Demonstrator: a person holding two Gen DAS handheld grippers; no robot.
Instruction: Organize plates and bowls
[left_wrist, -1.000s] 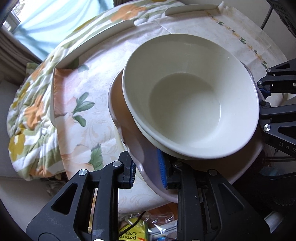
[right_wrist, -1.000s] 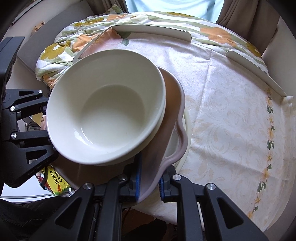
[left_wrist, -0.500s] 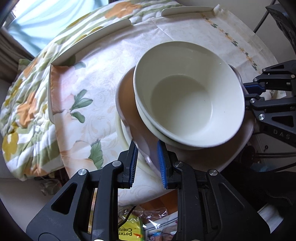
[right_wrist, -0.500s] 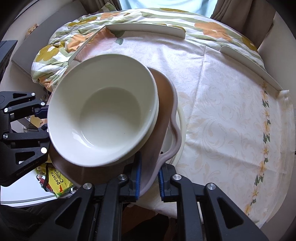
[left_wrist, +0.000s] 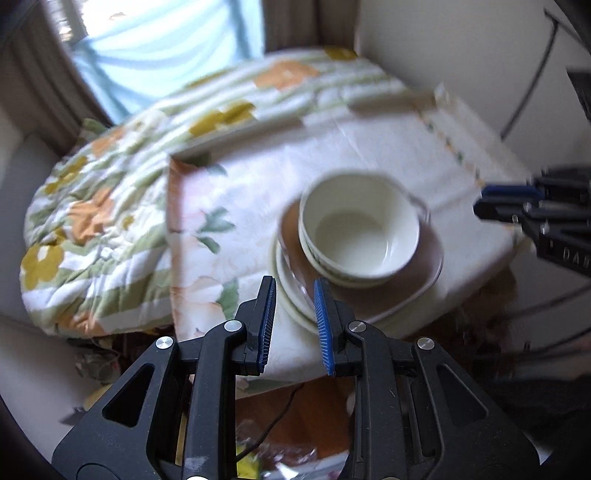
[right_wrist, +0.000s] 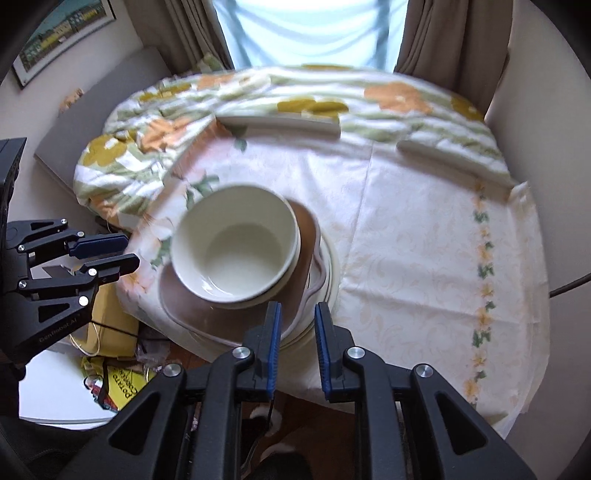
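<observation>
A stack stands near the table's front edge: cream bowls (left_wrist: 360, 236) (right_wrist: 236, 247) nested on a brown plate (left_wrist: 421, 269) (right_wrist: 192, 306), which lies on a cream plate (left_wrist: 291, 291) (right_wrist: 332, 273). My left gripper (left_wrist: 293, 321) is open and empty, pulled back just short of the stack's rim; it also shows in the right wrist view (right_wrist: 110, 254). My right gripper (right_wrist: 295, 347) is open and empty, just short of the plates' edge; it also shows in the left wrist view (left_wrist: 506, 203).
The round table (right_wrist: 424, 229) has a cream floral cloth and low white rim guards (right_wrist: 280, 123) at the back. A flowered quilt (left_wrist: 92, 229) lies behind and to the left. Yellow packets and clutter (right_wrist: 118, 380) lie on the floor below the front edge.
Both grippers let go of the brown plate, opened and drew back and up. The stack now rests on the table and looks smaller in both views.
</observation>
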